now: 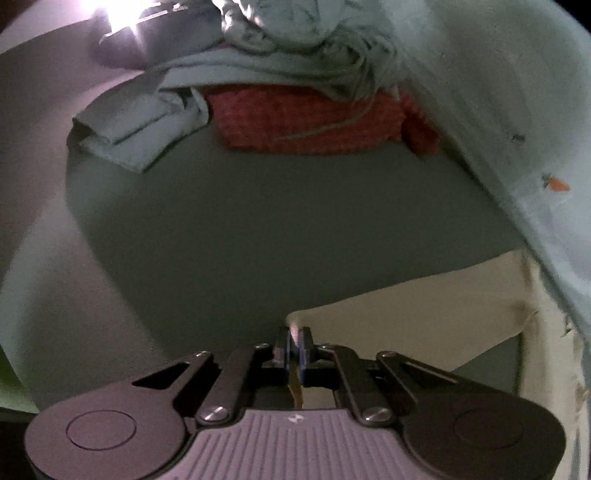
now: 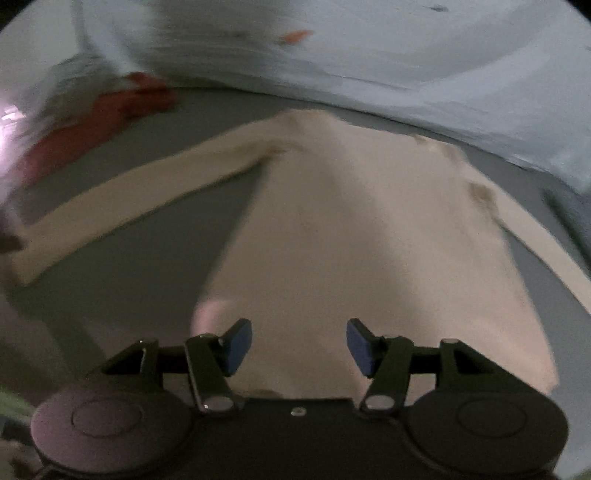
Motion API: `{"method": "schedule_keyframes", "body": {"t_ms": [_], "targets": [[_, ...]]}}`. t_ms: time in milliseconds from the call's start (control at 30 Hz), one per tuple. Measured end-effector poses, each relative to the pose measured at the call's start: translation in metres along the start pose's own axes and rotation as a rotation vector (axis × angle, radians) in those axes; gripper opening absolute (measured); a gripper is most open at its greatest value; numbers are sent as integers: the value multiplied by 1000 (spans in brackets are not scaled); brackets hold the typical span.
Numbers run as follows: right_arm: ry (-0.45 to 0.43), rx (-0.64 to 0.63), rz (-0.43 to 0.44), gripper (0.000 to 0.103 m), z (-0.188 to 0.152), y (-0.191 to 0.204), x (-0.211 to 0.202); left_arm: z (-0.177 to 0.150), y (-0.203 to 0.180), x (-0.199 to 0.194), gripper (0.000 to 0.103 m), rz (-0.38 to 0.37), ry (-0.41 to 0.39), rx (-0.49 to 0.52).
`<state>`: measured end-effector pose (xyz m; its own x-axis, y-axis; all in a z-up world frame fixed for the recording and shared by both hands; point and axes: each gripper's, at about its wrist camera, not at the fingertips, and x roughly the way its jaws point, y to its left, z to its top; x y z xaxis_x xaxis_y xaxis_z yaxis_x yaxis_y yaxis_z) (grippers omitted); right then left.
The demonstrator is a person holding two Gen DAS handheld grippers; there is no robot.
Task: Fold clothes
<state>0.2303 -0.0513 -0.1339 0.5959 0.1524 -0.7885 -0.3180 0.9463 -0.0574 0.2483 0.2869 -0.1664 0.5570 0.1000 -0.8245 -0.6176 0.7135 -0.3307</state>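
Both views are dim and grainy, with muted colours and dark vignetted corners from the fisheye lens, which bows straight edges toward the rim. In the left wrist view a white glare [image 1: 110,18] burns out detail at eleven o'clock, while the centre stays fairly sharp. The right wrist view is smeared by motion blur, worst from nine to twelve o'clock, where a red cloth [image 2: 107,118] streaks.

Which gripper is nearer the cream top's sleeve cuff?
Left. The left gripper is shut on the cream top's sleeve cuff; the right gripper hangs open over the top's body, away from it.
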Motion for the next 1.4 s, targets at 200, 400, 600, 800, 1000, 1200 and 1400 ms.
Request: {"method": "schedule_keyframes", "body": {"t_ms": [200, 400, 600, 800, 1000, 1200, 1400], "targets": [[89, -108, 128, 23, -3, 28, 31, 1, 0, 10, 5, 8, 13, -15], [98, -115, 113, 62, -1, 24, 39, -1, -2, 11, 8, 18, 4, 2], [104, -183, 179, 46, -6, 29, 39, -3, -3, 10, 7, 24, -3, -13], [-67, -368, 171, 54, 10, 61, 22, -1, -3, -2, 6, -81, 30, -71], [-192, -561, 300, 61, 28, 119, 17, 10, -4, -22, 6, -280, 91, -229], [-271, -577, 456, 72, 45, 165, 14, 11, -16, -40, 6, -417, 138, -245], [-262, -613, 405, 24, 49, 183, 36, 13, -15, -52, 6, -427, 129, -221]]}}
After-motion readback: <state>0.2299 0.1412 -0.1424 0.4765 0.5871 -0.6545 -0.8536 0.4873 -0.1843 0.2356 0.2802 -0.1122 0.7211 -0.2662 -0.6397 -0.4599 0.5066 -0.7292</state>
